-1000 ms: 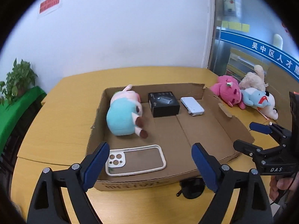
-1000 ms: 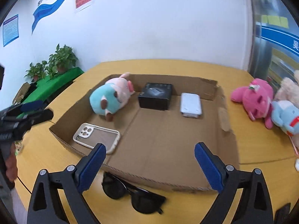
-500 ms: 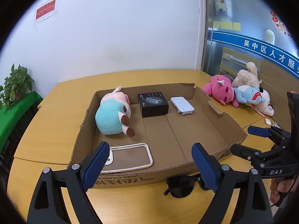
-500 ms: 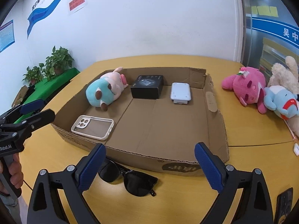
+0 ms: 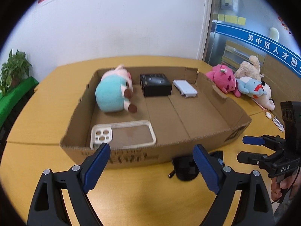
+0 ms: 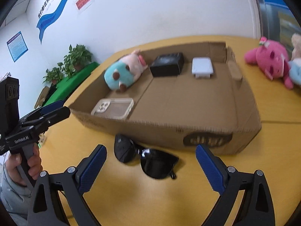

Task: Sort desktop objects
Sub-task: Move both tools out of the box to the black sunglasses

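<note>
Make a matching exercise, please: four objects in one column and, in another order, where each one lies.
Objects:
1. sunglasses
2. phone case
3. black box
4. pink plush

Places:
A. inside the cardboard box, near its front wall
B. on the table, in front of the cardboard box
C. on the table, right of the cardboard box
D. inside the cardboard box, by its back wall

Pairs: 1-B, 2-A, 3-D, 4-C

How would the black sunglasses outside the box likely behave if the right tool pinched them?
The sunglasses look thin and light, so probably easy to lift. Their glossy lenses may slip between the pads. Lying flat on the table, they would likely slide, not roll.
</note>
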### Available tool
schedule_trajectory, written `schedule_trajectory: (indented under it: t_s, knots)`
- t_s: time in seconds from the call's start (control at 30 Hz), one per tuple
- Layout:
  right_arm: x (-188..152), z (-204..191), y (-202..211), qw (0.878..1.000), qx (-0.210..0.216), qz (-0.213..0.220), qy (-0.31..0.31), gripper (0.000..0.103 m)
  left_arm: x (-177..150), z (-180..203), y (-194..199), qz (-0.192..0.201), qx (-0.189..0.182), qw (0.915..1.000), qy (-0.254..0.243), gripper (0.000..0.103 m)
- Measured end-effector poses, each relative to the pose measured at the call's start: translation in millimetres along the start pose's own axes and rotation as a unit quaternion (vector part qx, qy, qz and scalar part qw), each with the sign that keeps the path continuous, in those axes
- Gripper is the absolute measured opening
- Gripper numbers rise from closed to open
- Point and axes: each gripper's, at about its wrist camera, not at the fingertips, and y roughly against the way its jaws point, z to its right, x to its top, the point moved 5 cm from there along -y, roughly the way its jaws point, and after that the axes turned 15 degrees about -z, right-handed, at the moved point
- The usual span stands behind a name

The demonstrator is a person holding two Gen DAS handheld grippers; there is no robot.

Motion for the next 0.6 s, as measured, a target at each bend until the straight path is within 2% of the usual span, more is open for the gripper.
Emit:
schedule_trajectory:
  t_s: [0.13,0.43,0.53,0.6]
  knots:
    - [-3.3,2.4,-24.9,1.000,0.000,-0.028,-0.001,0.097,-17.5,-11.1,-15.1,-0.028,-0.010,0.9994,0.017,0.090]
    - [-7.6,-21.2,-71.6,0.996,-0.016,-0.067,0.060,0.097,-33.3,-23.6,-25.0,-0.044,-0.024,0.9980,0.039,0.090]
    - [-18.1,-36.5,-77.8,0.993,0.010,-0.087,0.077,0.097,-35.8,-27.4,-27.3,-0.047,-0.029,0.9976,0.043,0.090]
    - [-32.5,-53.5,-78.6,0.988,0.052,-0.106,0.099,0.097,-37.7,-31.7,-29.3,-0.051,-0.029,0.9971,0.048,0.090]
